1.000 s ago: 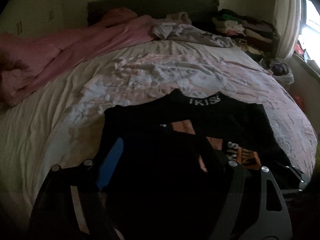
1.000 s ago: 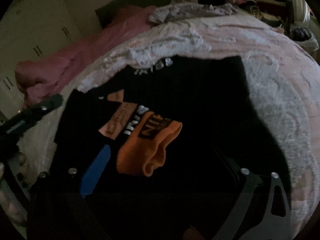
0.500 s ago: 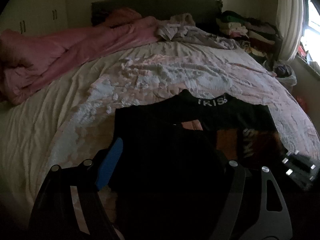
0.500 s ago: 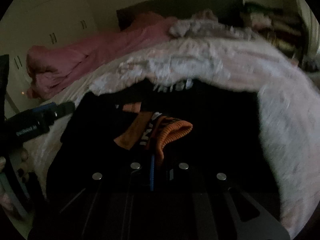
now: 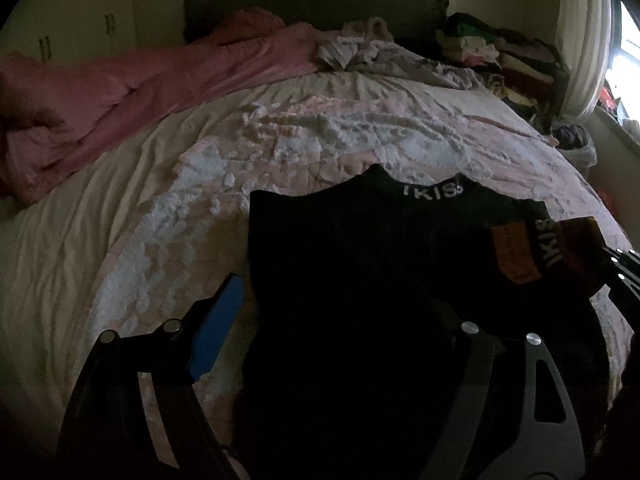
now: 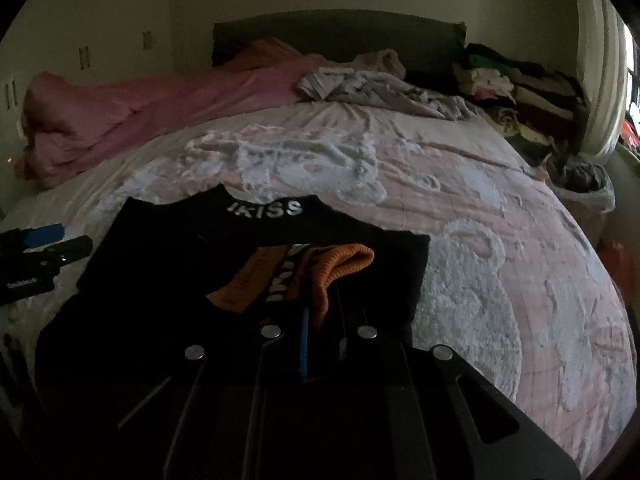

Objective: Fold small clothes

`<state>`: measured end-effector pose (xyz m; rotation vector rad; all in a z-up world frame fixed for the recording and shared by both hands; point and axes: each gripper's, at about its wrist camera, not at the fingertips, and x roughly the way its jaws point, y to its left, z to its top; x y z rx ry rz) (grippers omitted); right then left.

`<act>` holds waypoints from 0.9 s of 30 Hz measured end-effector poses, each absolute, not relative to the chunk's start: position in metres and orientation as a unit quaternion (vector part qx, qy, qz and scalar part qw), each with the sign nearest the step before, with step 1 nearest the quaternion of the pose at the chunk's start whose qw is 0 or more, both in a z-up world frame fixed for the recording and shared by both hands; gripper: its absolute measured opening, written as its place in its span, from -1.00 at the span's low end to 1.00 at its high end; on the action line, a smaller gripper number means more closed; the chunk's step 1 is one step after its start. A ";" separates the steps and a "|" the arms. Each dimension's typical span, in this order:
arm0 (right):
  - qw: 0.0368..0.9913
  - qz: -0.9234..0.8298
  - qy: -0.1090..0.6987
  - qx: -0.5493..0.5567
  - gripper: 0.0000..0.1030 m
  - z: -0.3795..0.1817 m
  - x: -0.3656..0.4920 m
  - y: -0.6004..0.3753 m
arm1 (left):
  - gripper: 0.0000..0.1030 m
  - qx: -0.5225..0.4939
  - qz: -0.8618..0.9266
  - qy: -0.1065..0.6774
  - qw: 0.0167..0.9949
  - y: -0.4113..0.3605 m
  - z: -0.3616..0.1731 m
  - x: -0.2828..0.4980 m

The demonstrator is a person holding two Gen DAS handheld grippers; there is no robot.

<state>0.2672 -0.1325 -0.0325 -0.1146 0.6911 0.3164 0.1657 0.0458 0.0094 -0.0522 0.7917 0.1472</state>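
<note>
A small black top [image 5: 360, 264] with a white "IKISS" collar band lies on the bed [image 5: 120, 240]; it also shows in the right wrist view [image 6: 160, 264]. Its sleeve ends in an orange cuff [image 6: 340, 268]. My right gripper [image 6: 316, 320] is shut on the orange cuff and holds it over the top's right side; the cuff shows at the right of the left wrist view [image 5: 520, 252]. My left gripper [image 5: 344, 320] is open over the top's lower left part, its blue pad [image 5: 218, 324] beside the cloth edge.
A pink duvet [image 5: 120, 92] lies bunched along the far left of the bed. Crumpled grey clothes [image 5: 400, 56] lie near the headboard. Stacked clothes [image 5: 500, 52] sit at the far right by a curtain and window.
My right gripper has shut on the orange cuff and carried it to the right across the black top. My left gripper has stayed open and shifted slightly left.
</note>
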 end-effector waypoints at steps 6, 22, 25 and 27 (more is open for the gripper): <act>0.926 0.139 0.348 -0.047 -0.87 -0.043 0.274 -0.141 | 0.42 -0.070 0.119 0.382 0.914 0.087 0.007 0.166; 0.923 0.102 0.367 -0.045 -0.40 -0.053 0.276 -0.154 | 0.42 -0.058 0.085 0.390 0.915 0.064 0.001 0.184; 0.924 0.087 0.372 -0.022 -0.40 -0.055 0.277 -0.168 | 0.42 -0.040 0.069 0.402 0.912 0.047 -0.010 0.191; 0.925 0.090 0.368 -0.012 -0.40 -0.054 0.273 -0.173 | 0.42 -0.026 0.057 0.415 0.908 0.034 -0.021 0.195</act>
